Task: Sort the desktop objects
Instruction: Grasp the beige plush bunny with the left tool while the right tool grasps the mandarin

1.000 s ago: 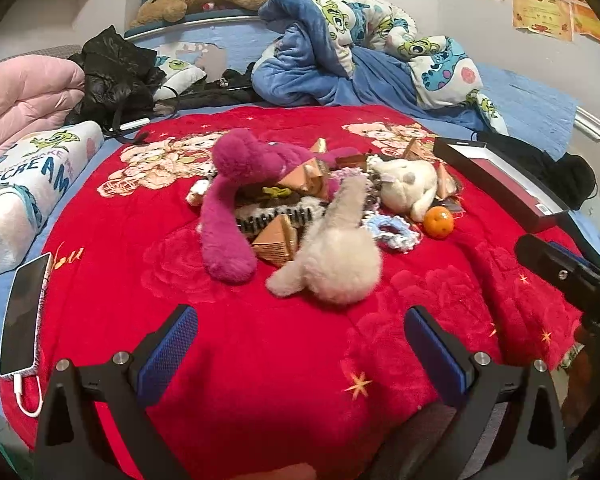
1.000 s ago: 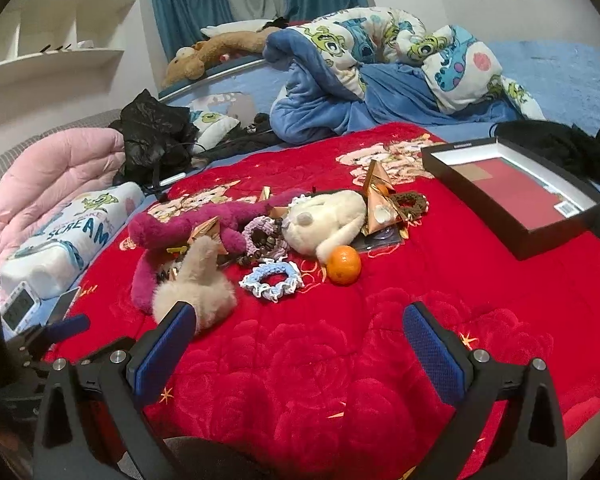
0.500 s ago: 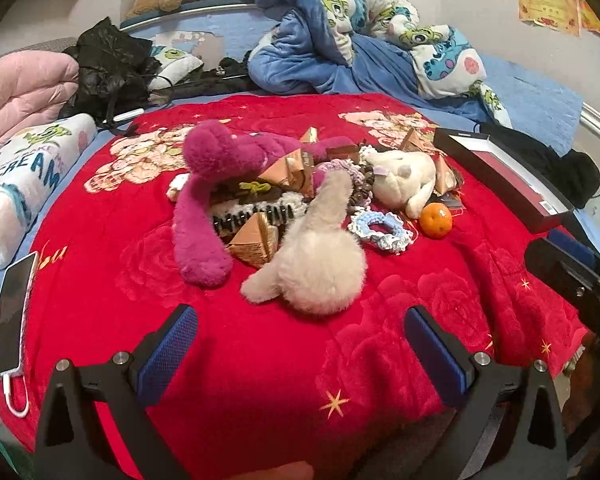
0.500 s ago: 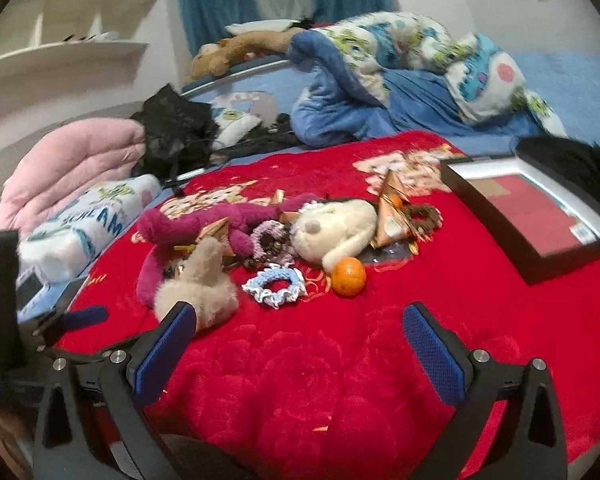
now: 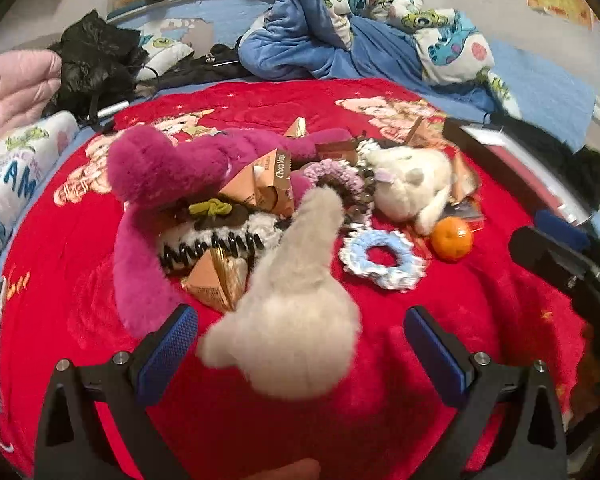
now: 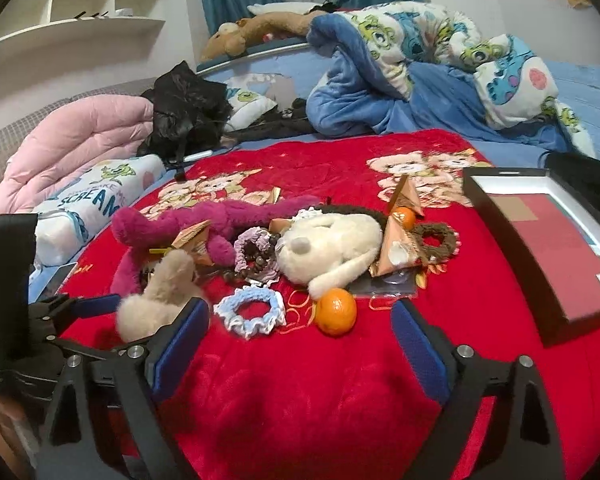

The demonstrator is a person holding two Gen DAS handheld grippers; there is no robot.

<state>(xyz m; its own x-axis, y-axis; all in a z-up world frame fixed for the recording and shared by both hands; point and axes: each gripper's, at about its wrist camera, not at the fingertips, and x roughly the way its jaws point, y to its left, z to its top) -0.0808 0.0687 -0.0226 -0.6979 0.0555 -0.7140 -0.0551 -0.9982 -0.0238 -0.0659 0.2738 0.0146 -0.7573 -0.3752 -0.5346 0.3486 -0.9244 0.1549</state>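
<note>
Two claws: my left gripper (image 5: 300, 350) wide open, empty; right gripper (image 6: 300, 338) open, empty, just narrowed a bit
Tip: straddle beige plush (image 5: 296, 320) evenly; squeeze its fat body

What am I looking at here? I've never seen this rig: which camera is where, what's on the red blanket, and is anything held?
A person holds one two-finger gripper per hand; each carries a forward-looking fisheye camera. The left gripper is open around a beige plush toy without clamping it. The right gripper, jaws just narrowing slightly, is open and empty near a blue scrunchie and an orange. The red blanket also carries a magenta plush, a white plush dog and a black box.
</note>
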